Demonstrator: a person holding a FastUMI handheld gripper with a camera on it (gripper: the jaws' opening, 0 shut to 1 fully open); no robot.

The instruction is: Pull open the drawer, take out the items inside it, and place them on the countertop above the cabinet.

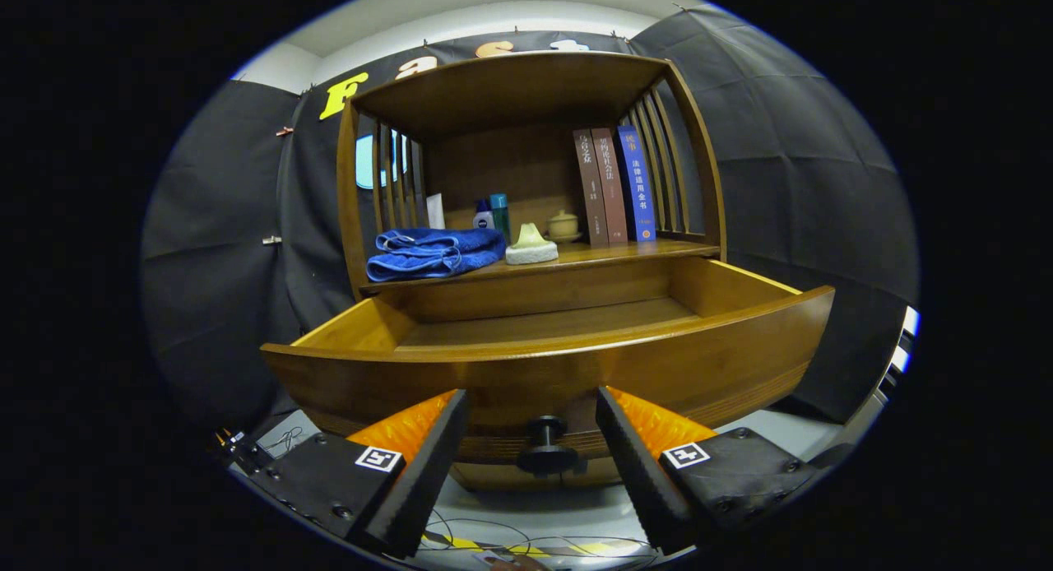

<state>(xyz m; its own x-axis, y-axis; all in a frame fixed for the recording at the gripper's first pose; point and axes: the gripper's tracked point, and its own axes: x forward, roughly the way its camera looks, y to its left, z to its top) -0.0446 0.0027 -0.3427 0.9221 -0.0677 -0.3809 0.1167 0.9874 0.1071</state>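
1. I'm seeing my gripper (531, 427) holding its fingers apart, the drawer's dark knob (544, 449) sitting between them, untouched.
2. The wooden drawer (559, 365) is standing pulled open just ahead.
3. On the tabletop (625, 252) above it, a folded blue towel (434, 253), bottles (492, 217), a small pale item (531, 245) and books (613, 184) are resting.
4. Black cloth is hanging around the cabinet.

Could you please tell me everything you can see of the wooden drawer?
The drawer is of warm brown wood with a curved front panel and paler inner side walls. It stands pulled well out of the cabinet, below the countertop. The part of its floor that shows is bare; the front panel hides the nearest strip. A dark round knob sits low on the front, at its middle. The gripper is open, its fingers to either side of the knob, not touching it.
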